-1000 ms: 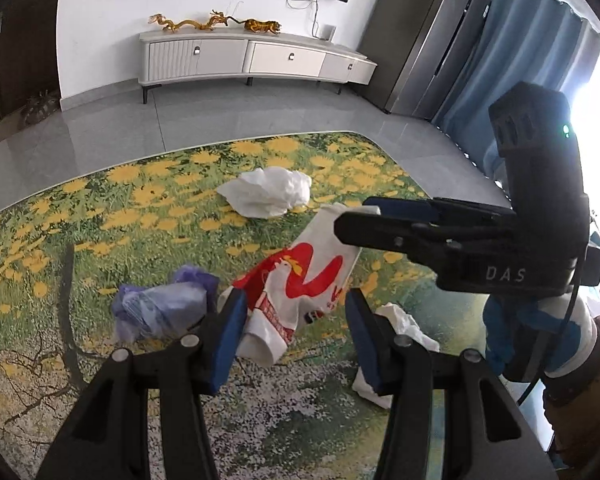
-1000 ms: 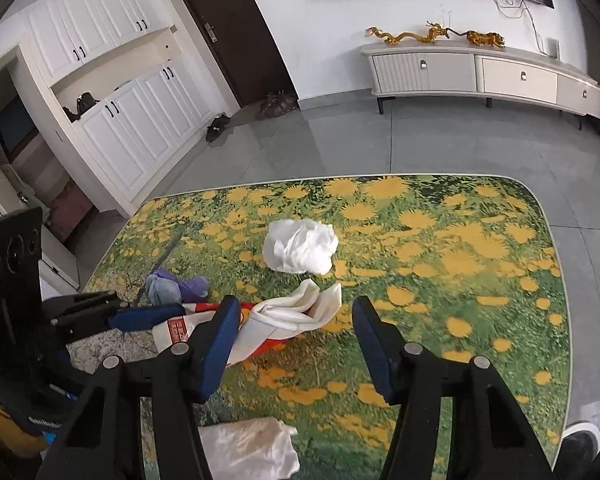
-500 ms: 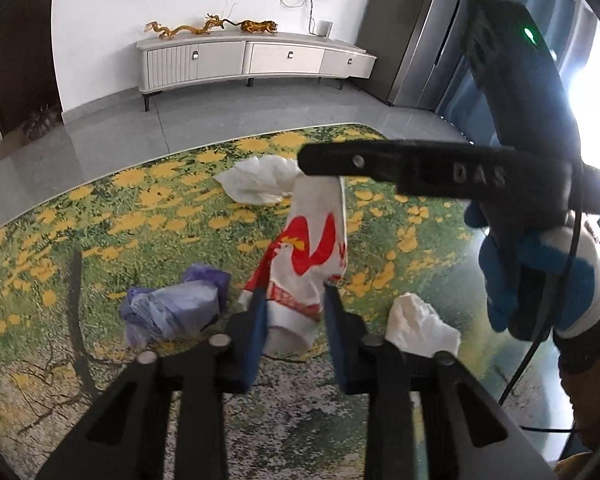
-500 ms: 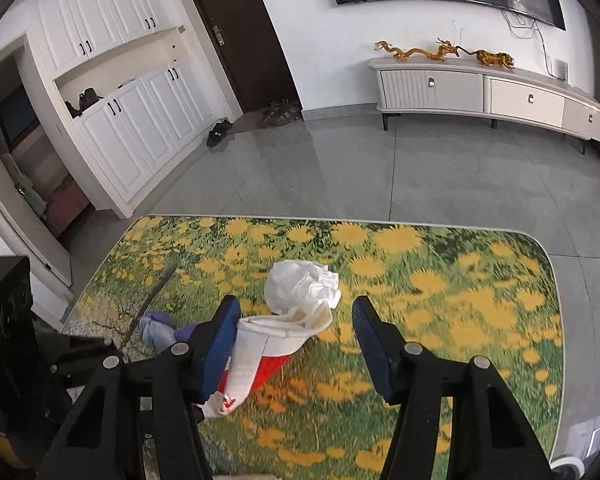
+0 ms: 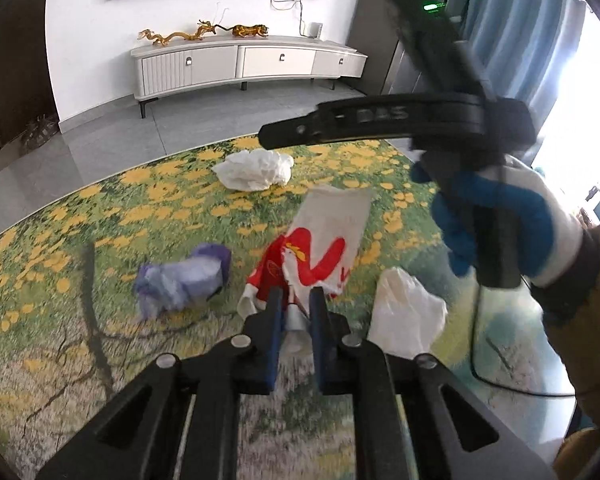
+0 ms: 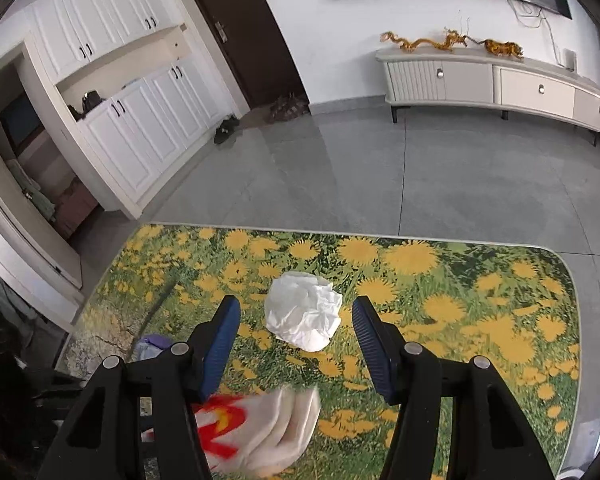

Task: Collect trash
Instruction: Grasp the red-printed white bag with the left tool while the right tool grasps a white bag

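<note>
Since the earlier frames, the left gripper [image 5: 295,312] has drawn its jaws in from wide apart until they are almost together, and they have just been closing on the lower end of the red and white bag [image 5: 320,252], which is now pinched between the blue pads; the right gripper has lifted clear of that bag. Left wrist view: the bag stands up from the pads, its open white top tilted away toward the far side of the flowered rug [image 5: 100,216]. A crumpled purple bag [image 5: 182,280] lies on the rug to the left of the pinched bag, near it but apart. A white bag [image 5: 406,312] lies to the right, just beside the left gripper. A crumpled white wrapper [image 5: 256,168] lies further off, near the rug's far edge. The person's gloved right hand [image 5: 500,224] holds the other tool above the rug at upper right. Right wrist view: the right gripper [image 6: 296,322] has its jaws about half open with nothing between the pads. The crumpled white wrapper [image 6: 304,310] lies on the rug beyond and below them, untouched. The red and white bag [image 6: 260,432] shows low in this view, beneath the left finger. A corner of the purple bag [image 6: 152,344] shows behind that finger.
</note>
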A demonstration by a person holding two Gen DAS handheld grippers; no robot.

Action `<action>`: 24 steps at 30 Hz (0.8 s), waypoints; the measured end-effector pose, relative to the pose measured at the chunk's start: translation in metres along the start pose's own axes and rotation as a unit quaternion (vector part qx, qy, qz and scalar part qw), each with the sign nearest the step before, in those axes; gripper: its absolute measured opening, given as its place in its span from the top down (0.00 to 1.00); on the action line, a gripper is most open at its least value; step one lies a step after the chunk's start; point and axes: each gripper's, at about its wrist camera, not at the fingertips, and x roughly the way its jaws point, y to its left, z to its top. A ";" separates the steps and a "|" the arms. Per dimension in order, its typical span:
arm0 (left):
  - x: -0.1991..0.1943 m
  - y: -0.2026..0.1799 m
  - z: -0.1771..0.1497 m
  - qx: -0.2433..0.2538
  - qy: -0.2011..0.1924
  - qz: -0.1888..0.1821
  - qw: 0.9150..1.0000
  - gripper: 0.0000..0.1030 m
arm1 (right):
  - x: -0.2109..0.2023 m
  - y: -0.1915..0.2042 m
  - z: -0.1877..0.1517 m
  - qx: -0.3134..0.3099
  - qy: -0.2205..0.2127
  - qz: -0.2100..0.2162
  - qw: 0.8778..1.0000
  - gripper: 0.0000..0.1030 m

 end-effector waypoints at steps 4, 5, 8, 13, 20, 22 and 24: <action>-0.014 0.008 -0.013 -0.011 0.002 -0.002 1.000 0.89 | 0.022 0.003 -0.001 -0.013 0.025 -0.011 1.000 0.46; -0.019 0.010 -0.017 -0.017 0.000 -0.002 1.000 0.89 | 0.026 0.004 -0.001 -0.015 0.030 -0.015 0.999 0.46; -0.030 0.011 -0.025 -0.038 -0.009 -0.001 0.999 0.93 | 0.035 0.009 -0.004 -0.026 0.043 -0.032 0.998 0.66; -0.054 0.016 -0.031 -0.069 -0.029 0.000 0.997 0.98 | 0.022 0.020 -0.012 -0.040 0.039 -0.035 0.998 0.80; -0.095 0.009 -0.038 -0.093 -0.053 0.012 0.994 1.00 | -0.045 0.044 -0.028 -0.059 0.004 -0.034 0.998 0.81; -0.107 0.007 -0.043 -0.099 -0.061 0.015 0.993 1.00 | -0.069 0.050 -0.034 -0.059 -0.008 -0.032 0.998 0.81; -0.118 0.006 -0.045 -0.103 -0.065 0.022 0.992 1.00 | -0.090 0.055 -0.042 -0.061 -0.015 -0.030 0.998 0.81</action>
